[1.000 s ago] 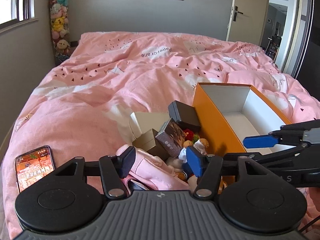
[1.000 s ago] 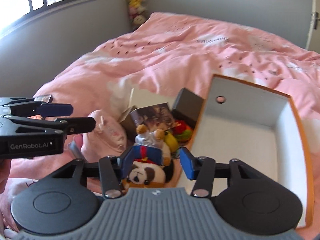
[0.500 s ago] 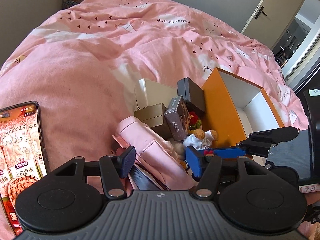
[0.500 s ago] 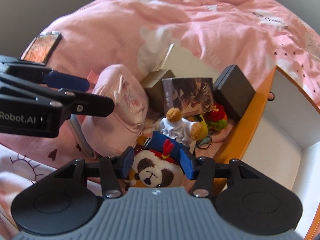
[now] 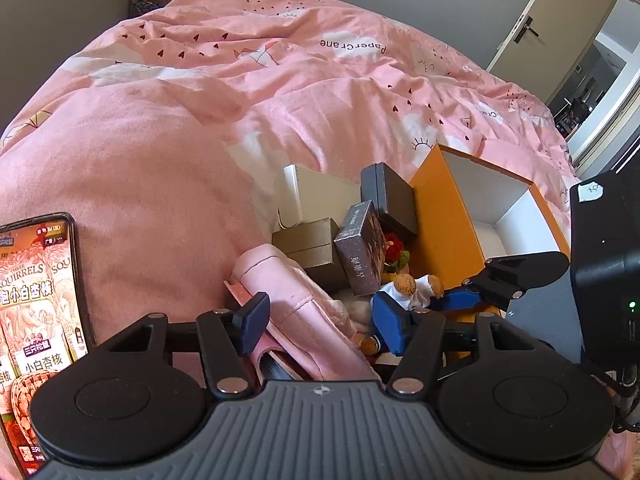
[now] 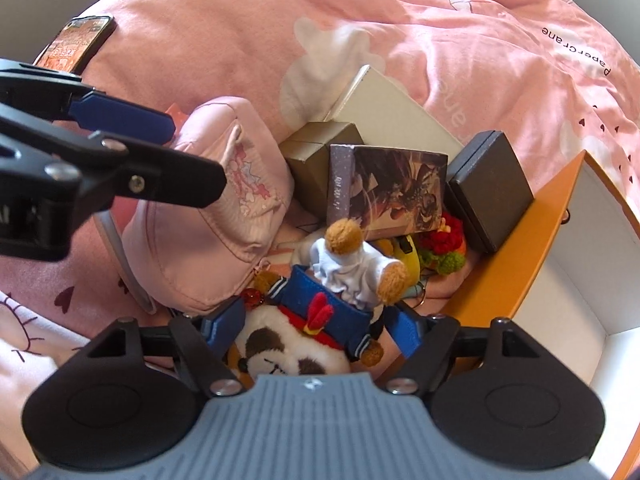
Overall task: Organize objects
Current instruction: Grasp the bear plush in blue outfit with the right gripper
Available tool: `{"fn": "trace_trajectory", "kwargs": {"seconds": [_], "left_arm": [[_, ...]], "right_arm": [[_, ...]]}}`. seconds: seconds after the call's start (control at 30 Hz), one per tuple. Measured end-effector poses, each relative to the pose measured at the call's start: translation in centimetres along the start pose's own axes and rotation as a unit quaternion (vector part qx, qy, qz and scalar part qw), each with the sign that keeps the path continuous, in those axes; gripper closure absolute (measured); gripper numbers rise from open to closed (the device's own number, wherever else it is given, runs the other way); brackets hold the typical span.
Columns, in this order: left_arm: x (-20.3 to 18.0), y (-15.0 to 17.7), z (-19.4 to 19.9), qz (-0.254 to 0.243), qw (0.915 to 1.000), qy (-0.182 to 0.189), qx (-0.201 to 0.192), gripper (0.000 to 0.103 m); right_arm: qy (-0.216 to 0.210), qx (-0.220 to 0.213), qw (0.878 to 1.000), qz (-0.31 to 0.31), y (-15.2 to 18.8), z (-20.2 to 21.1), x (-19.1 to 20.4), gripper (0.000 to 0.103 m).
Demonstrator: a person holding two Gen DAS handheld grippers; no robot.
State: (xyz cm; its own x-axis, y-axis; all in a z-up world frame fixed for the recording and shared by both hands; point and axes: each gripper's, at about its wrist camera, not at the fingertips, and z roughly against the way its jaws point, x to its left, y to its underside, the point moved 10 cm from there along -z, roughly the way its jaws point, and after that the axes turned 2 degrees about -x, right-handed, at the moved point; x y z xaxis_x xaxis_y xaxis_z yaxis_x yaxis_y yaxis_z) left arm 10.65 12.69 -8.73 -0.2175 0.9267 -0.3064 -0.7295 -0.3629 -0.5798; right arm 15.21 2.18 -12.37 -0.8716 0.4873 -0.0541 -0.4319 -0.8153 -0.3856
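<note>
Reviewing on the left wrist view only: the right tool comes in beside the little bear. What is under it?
Observer: A panda plush lies between the right tool's fingers. Its jaws have just been opening and press on nothing.
Operator: Is the pink cap plain?
Observer: No, its front has pink-and-white embroidery.
Operator: Anything hidden behind the bear?
Observer: A yellow toy, next to the red-and-green knitted one.

The orange box [image 6: 520, 252] lies open and bare inside, while its left side is crowded by a black case [image 6: 490, 192], stacked cartons [image 6: 320, 148], plush toys [image 6: 352, 264] and a pink cap [image 6: 216, 216].
</note>
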Motion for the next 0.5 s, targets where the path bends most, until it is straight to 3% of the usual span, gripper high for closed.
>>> {"fn": "trace_trajectory", "kwargs": {"seconds": [0.13,0.2,0.33,0.5], "left_arm": [[-0.5,-0.6,0.8,-0.012,0.9998,0.007,-0.017,0.034],[-1.0,-0.9,1.1,-0.023,0.9993,0.013,-0.025,0.034],[-2.4,-1.7,1.7,-0.069,0.9964,0.024,-0.043,0.034],[-4.1,-2.1,1.8,-0.133,0.9902,0.030,-0.030,0.037]], "right_arm": [[-0.005,-0.008,1.000,-0.018,0.3,0.6,-0.8,0.045],[0.003,-0.015,0.999,-0.029,0.4,0.9,-1.3,0.065],[-0.007,-0.035,0.998,-0.054,0.4,2.2,-2.0,0.072],[-0.003,-0.076,0.995,-0.069,0.5,5.2,-2.4,0.075]]}}
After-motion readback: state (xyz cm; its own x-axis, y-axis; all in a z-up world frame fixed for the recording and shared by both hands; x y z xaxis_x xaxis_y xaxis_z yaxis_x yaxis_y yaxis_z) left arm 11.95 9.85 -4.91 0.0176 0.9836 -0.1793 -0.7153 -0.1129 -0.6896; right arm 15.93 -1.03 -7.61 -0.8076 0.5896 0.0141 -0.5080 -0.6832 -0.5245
